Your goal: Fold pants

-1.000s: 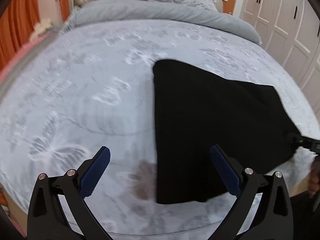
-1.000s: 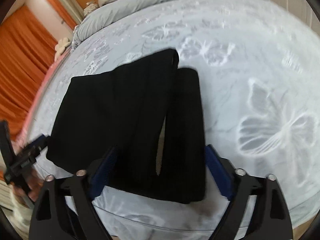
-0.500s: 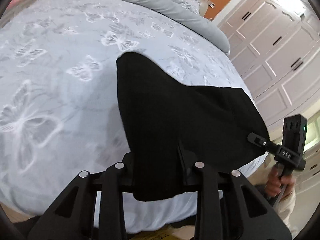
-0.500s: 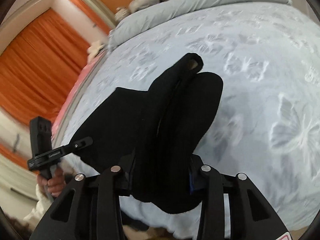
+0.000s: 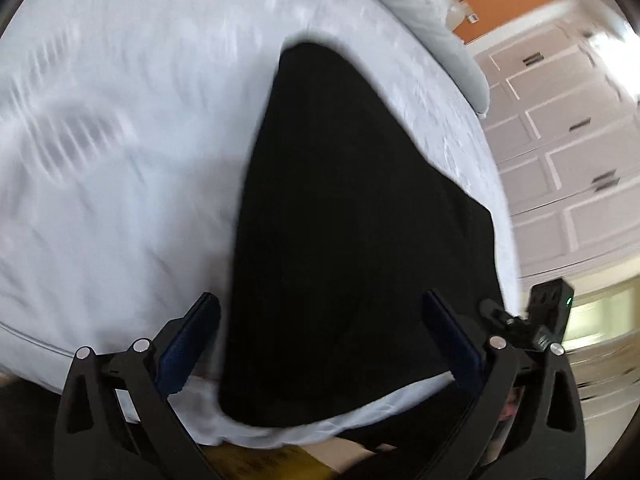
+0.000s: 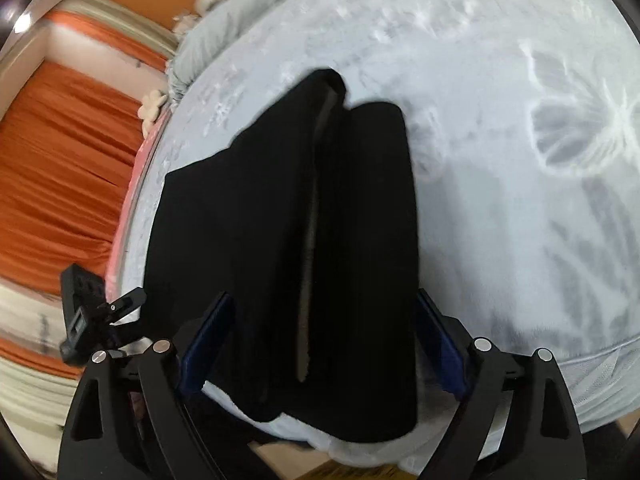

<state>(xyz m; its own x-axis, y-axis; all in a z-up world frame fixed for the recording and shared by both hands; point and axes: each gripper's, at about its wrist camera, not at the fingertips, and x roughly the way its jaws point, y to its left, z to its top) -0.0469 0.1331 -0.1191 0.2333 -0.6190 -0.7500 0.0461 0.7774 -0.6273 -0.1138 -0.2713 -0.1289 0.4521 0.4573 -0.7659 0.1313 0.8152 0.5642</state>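
Left wrist: both hand-held grippers [image 5: 320, 344] [image 6: 320, 344] wide — black pants [image 5: 344, 240] hem overhangs bed [image 5: 120, 160] edge

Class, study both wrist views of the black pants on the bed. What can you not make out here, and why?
- Left wrist view: the bedspread pattern is smeared by motion blur.
- Left wrist view: the pants are uniformly black, so no folds or seams show.
- Right wrist view: the pants' near edge drops behind the mattress edge and the open right gripper.
- Neither view shows the person's hands clearly.

Black pants [image 6: 280, 216] lie on the bed [image 6: 520, 200], right gripper [image 6: 320, 344] jaws spread around their near edge.
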